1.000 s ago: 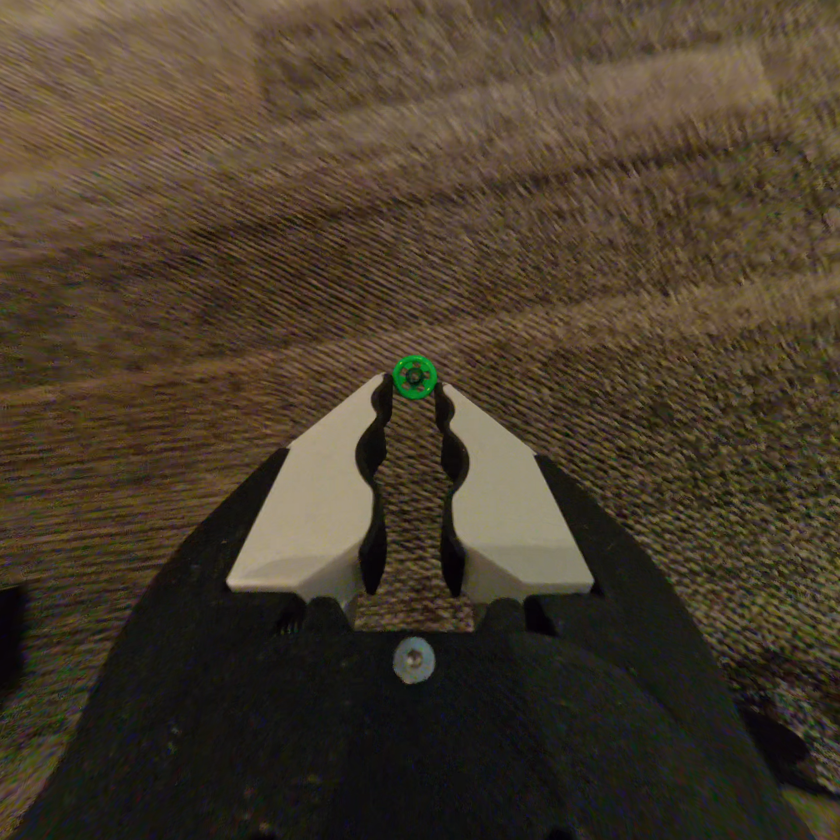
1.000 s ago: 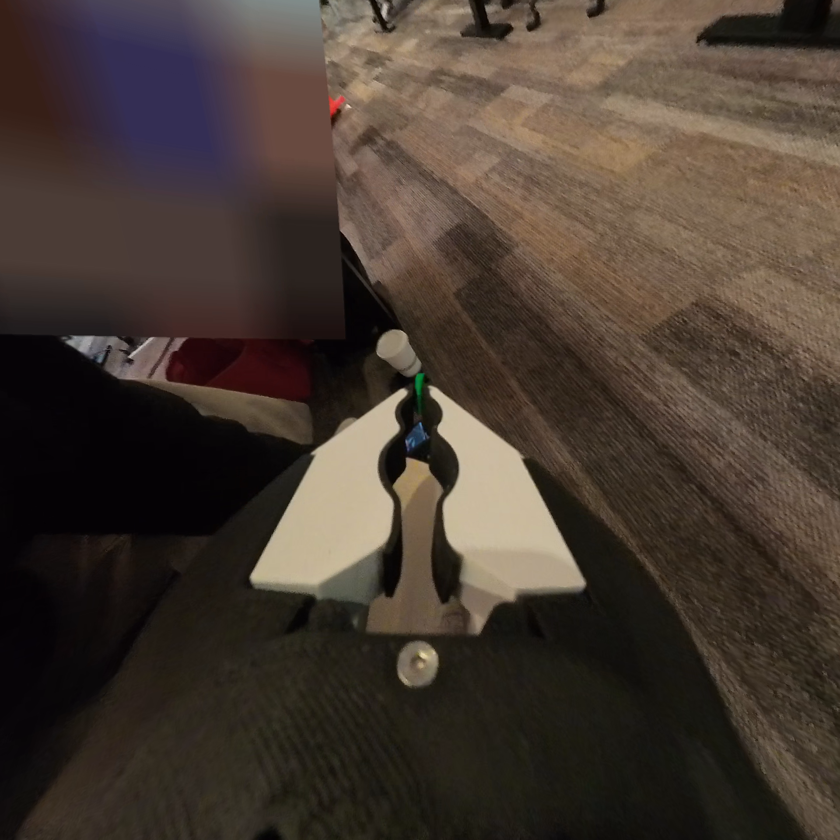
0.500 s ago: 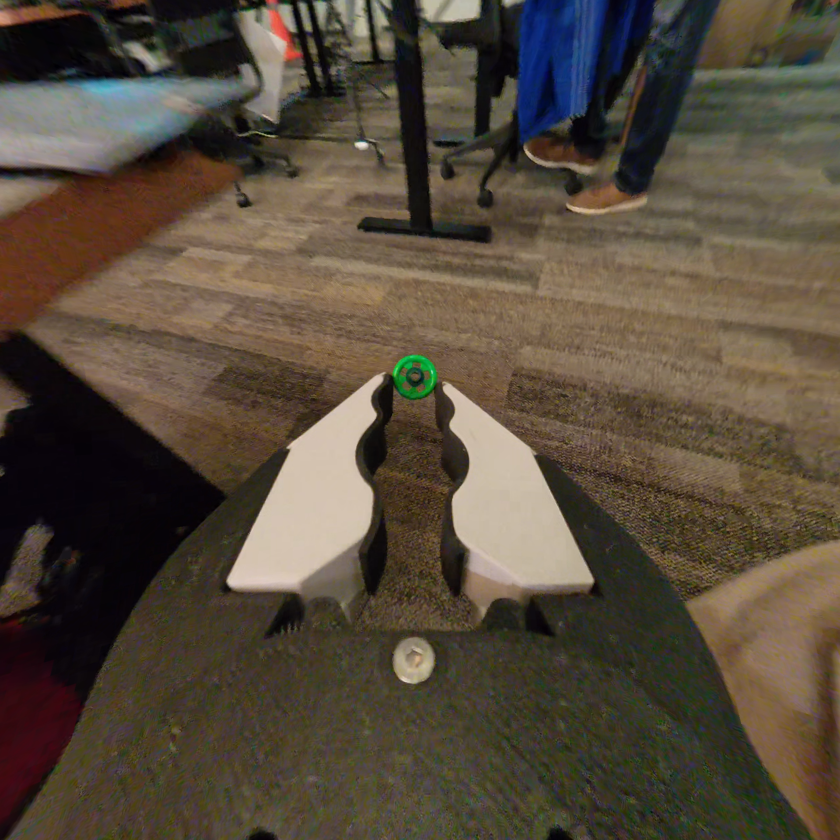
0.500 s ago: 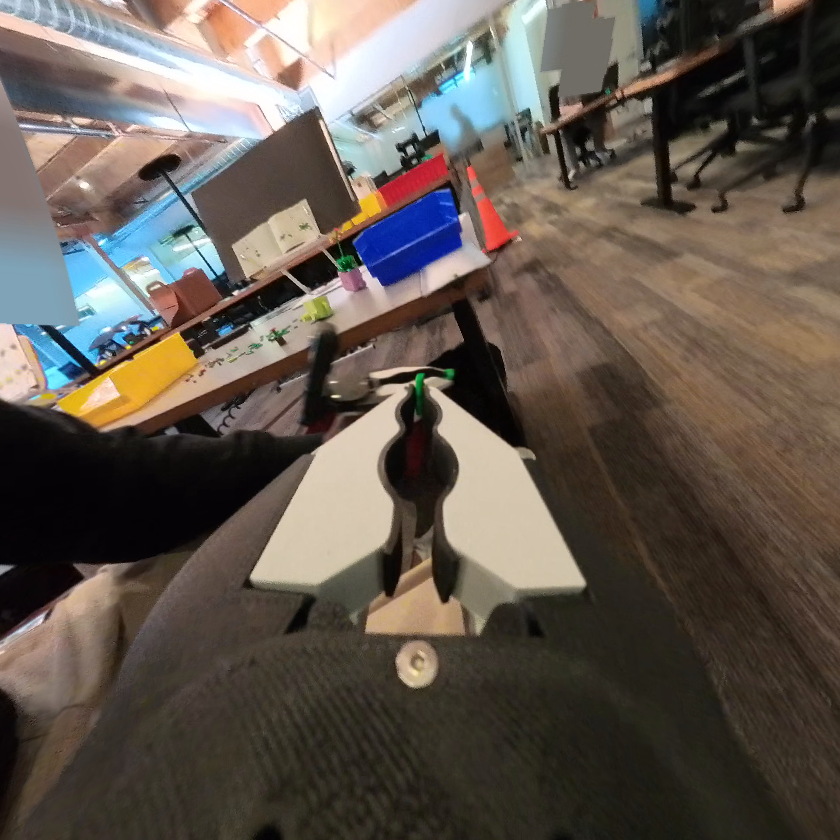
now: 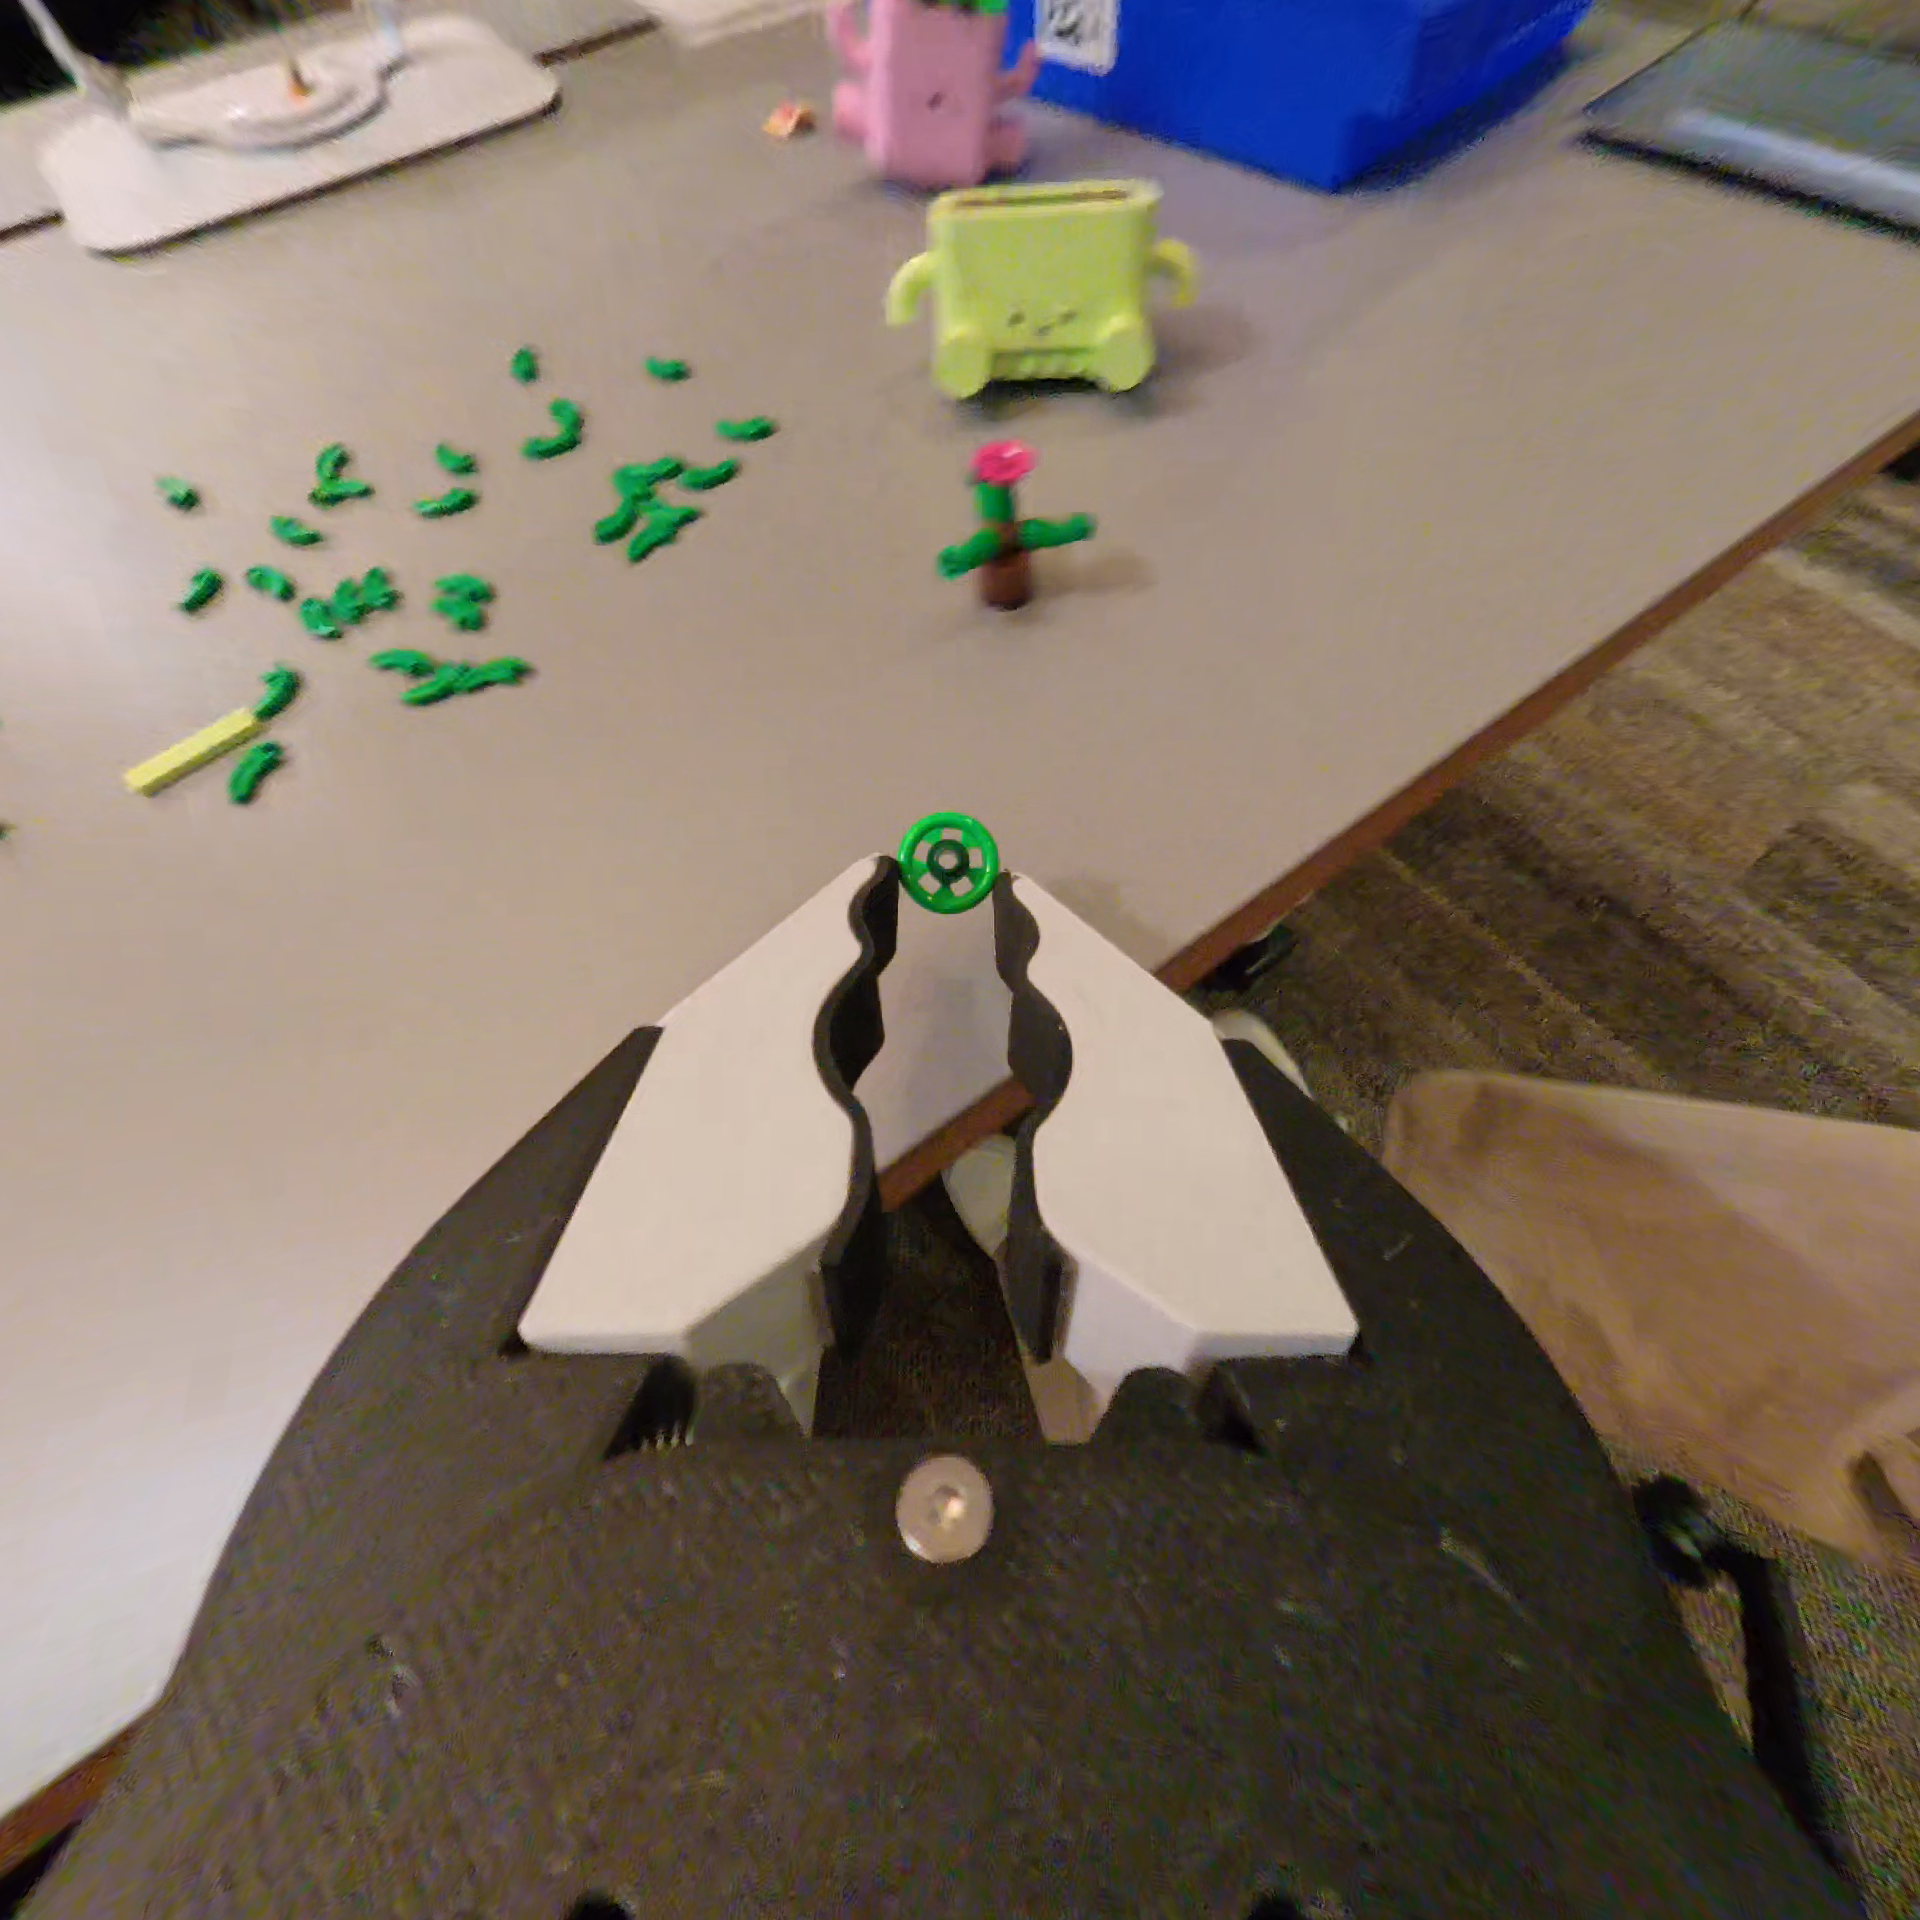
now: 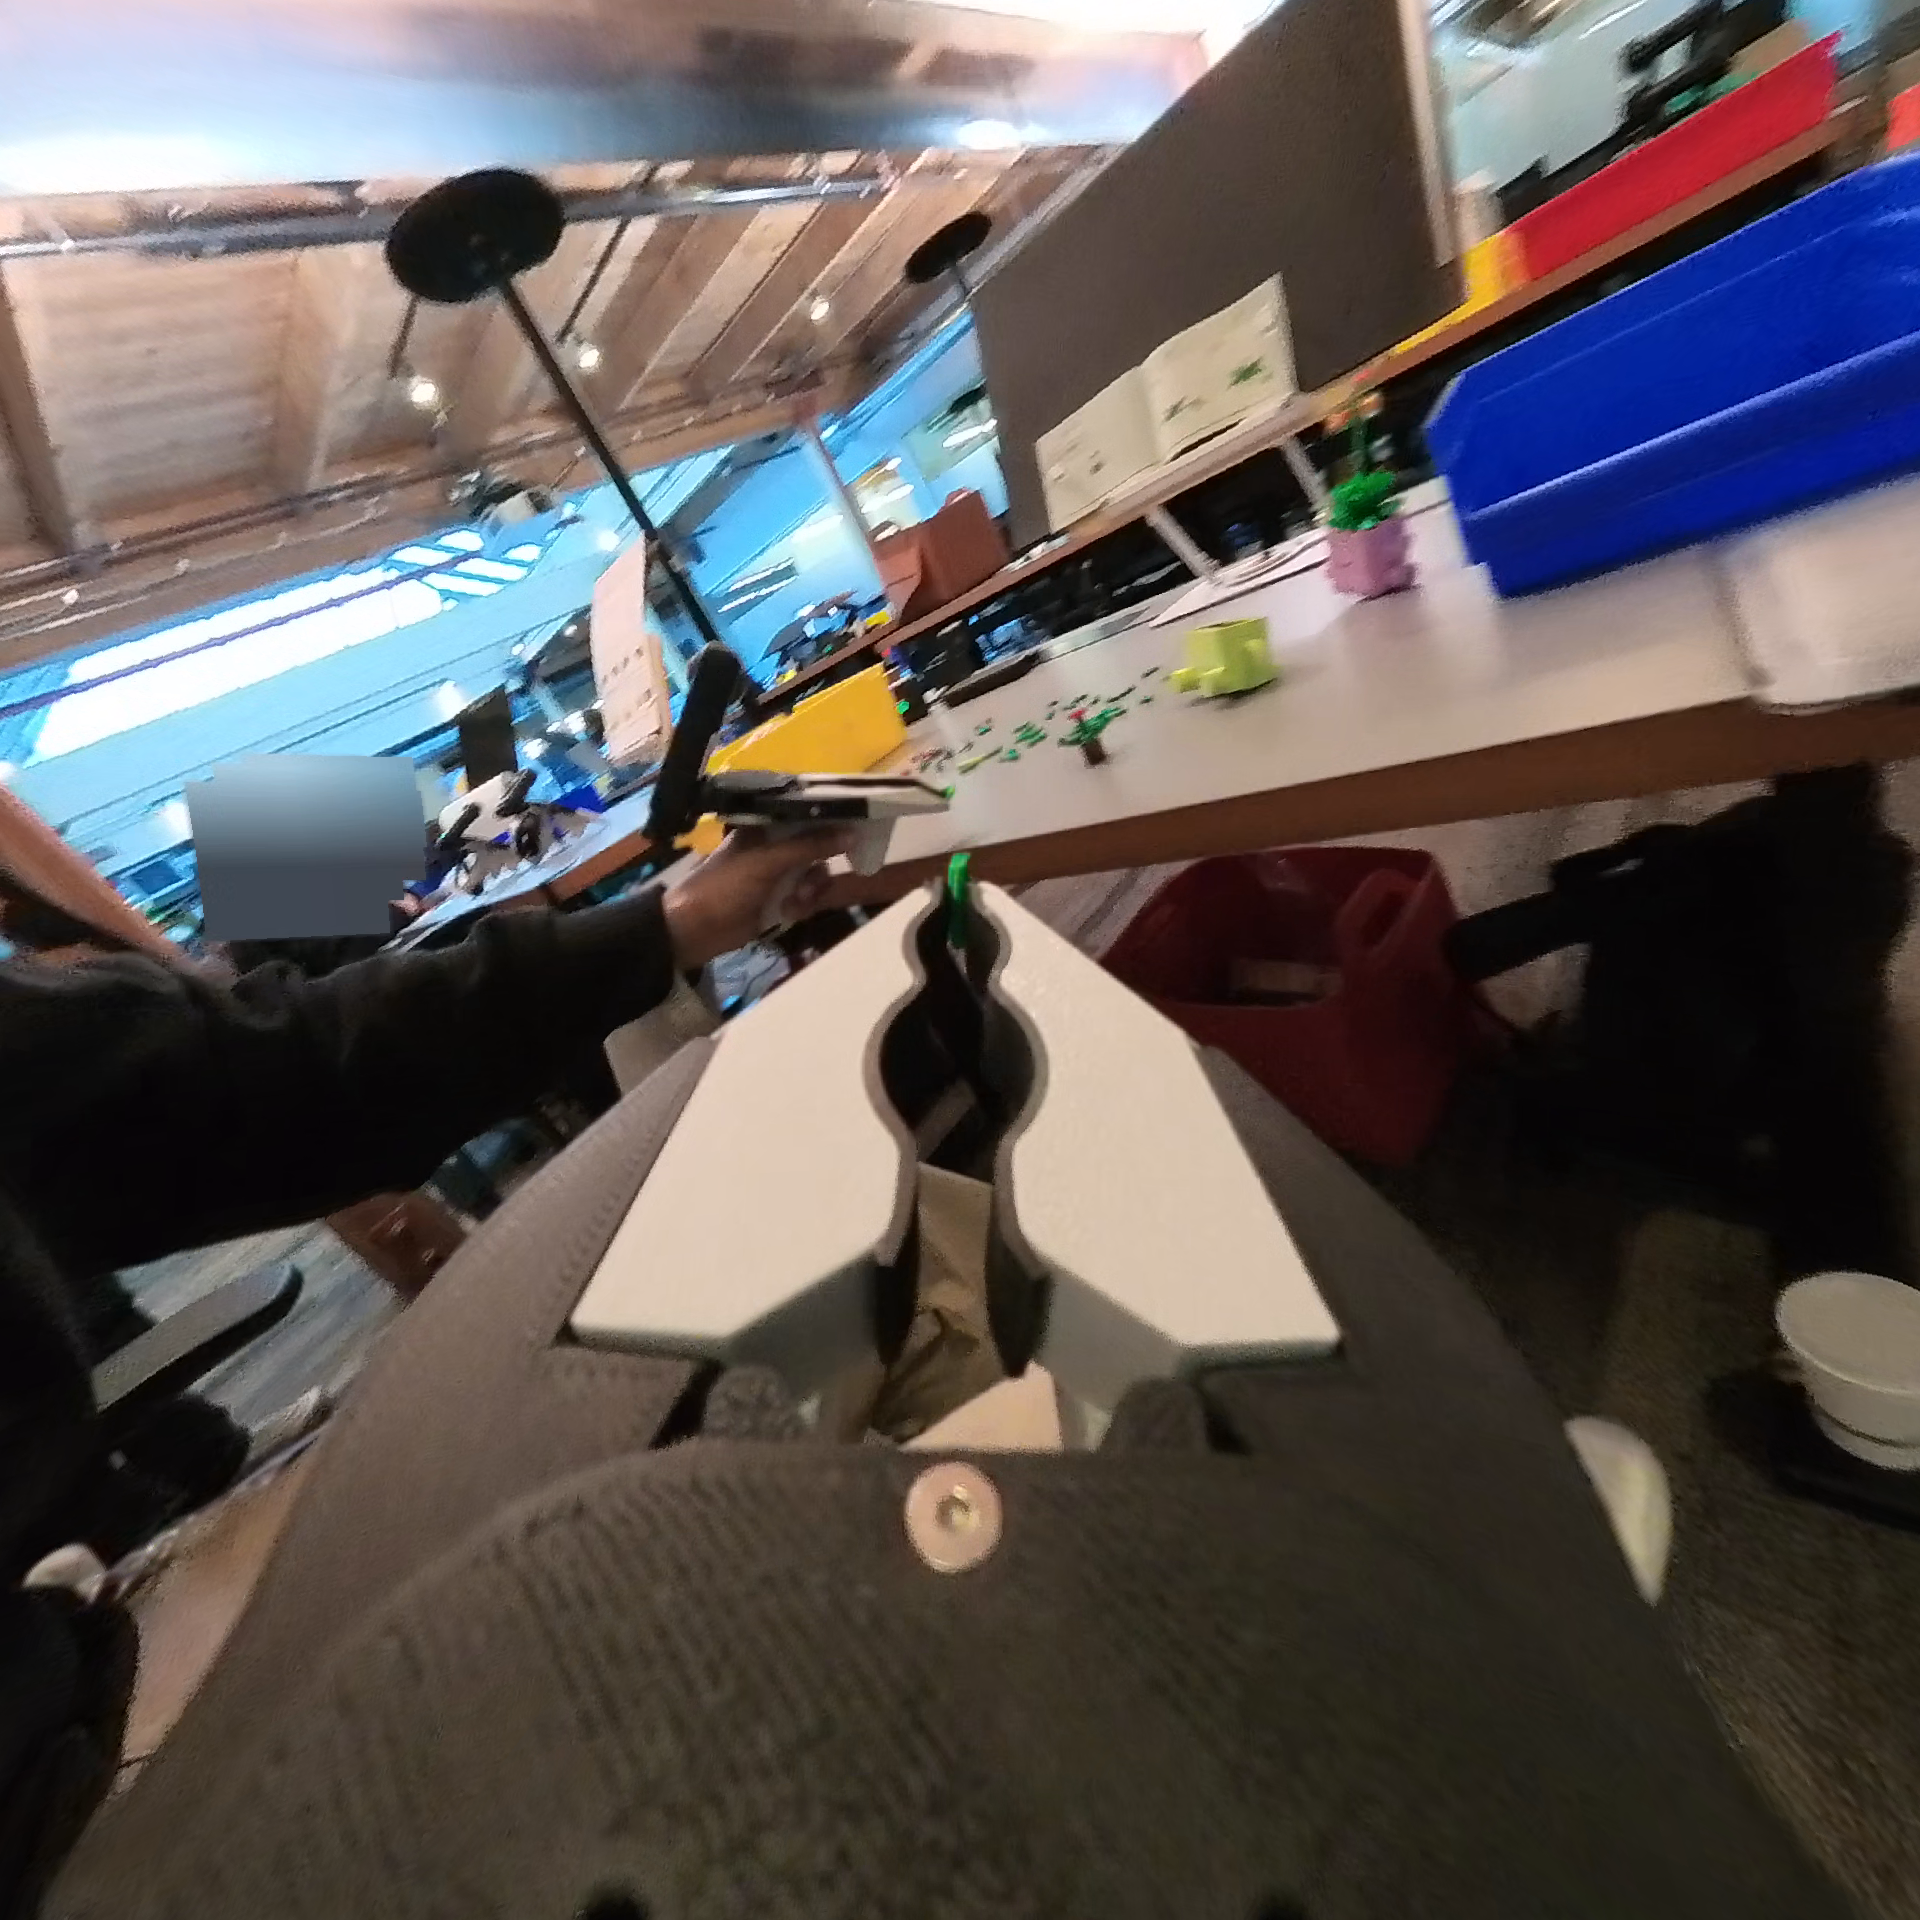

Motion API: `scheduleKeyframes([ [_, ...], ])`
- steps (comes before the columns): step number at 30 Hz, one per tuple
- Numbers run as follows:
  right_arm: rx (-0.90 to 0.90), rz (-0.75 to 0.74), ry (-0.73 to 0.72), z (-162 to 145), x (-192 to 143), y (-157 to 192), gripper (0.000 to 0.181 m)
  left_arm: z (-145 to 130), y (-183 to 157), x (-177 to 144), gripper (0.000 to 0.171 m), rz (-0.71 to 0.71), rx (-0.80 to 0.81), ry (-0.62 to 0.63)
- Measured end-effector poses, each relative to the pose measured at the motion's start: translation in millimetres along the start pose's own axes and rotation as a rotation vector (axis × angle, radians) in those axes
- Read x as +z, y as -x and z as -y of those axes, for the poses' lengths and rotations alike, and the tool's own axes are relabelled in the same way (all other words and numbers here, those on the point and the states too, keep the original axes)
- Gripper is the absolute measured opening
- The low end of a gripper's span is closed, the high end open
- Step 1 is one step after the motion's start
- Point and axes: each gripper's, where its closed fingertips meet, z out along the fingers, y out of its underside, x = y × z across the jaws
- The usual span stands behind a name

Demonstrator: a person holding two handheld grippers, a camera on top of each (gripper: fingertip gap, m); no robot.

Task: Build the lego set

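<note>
My left gripper [image 5: 948, 883] is shut on a small green wheel-shaped ring [image 5: 948, 877], held above the near edge of the grey table [image 5: 623, 883]. A small cactus build with a pink flower [image 5: 1006, 535] stands on the table ahead. Several loose green pieces [image 5: 436, 582] lie to its left. A lime-green pot [image 5: 1042, 286] stands behind it. My right gripper [image 6: 958, 906] is shut on a thin green piece [image 6: 958, 900], below table height. The left gripper also shows in the right wrist view [image 6: 831, 800], held by a hand.
A pink pot [image 5: 930, 88] and a blue bin [image 5: 1288, 73] stand at the table's far side, with a yellow-green bar [image 5: 192, 750] at the left. Under the table is a red container [image 6: 1309, 987]. A white cup [image 6: 1860, 1371] sits on the carpet. Tip to tip, the grippers are about 45 cm apart. The lime-green pot [image 5: 1042, 286] is closer to my left gripper, around 20 cm from its tips; the right tips are 45 cm off. It turns up in the right wrist view [image 6: 1201, 657] as well.
Both grippers have swung up from the carpet toward the table. The left now looks down on the table top; the right looks at the table from below its edge. Both kept their pieces.
</note>
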Motion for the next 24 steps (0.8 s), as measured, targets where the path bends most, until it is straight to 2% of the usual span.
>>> scheduleKeyframes([
  [4,-0.006,0.047,0.071,-17.4,35.8,-1.0,0.000,-15.7,36.2,10.5,0.017,-0.004,-0.014,0.130],
  [6,0.002,0.052,0.104,-28.1,49.8,-7.1,0.000,-23.4,39.1,13.3,0.018,-0.059,-0.030,0.181],
  [10,0.014,0.044,0.167,-53.7,75.9,-25.5,0.000,-25.6,39.6,12.2,0.019,-0.153,-0.002,0.202],
  [12,0.011,0.047,0.192,-60.5,91.4,-33.1,0.000,-25.8,38.3,11.6,0.035,-0.183,0.024,0.201],
  [14,-0.007,0.078,0.210,-57.4,112.9,-34.2,0.000,-26.4,38.4,9.7,0.050,-0.185,0.054,0.194],
  [17,-0.098,0.159,0.229,-38.2,157.9,-25.2,0.000,-30.5,29.7,-1.5,0.051,-0.207,0.086,0.202],
  [21,-0.173,0.339,0.248,-12.4,227.8,3.4,0.000,-32.6,24.0,-20.1,0.050,-0.133,0.073,0.196],
  [24,-0.197,0.464,0.276,-15.7,271.1,22.4,0.000,-27.0,14.3,-26.4,0.050,-0.114,0.058,0.147],
])
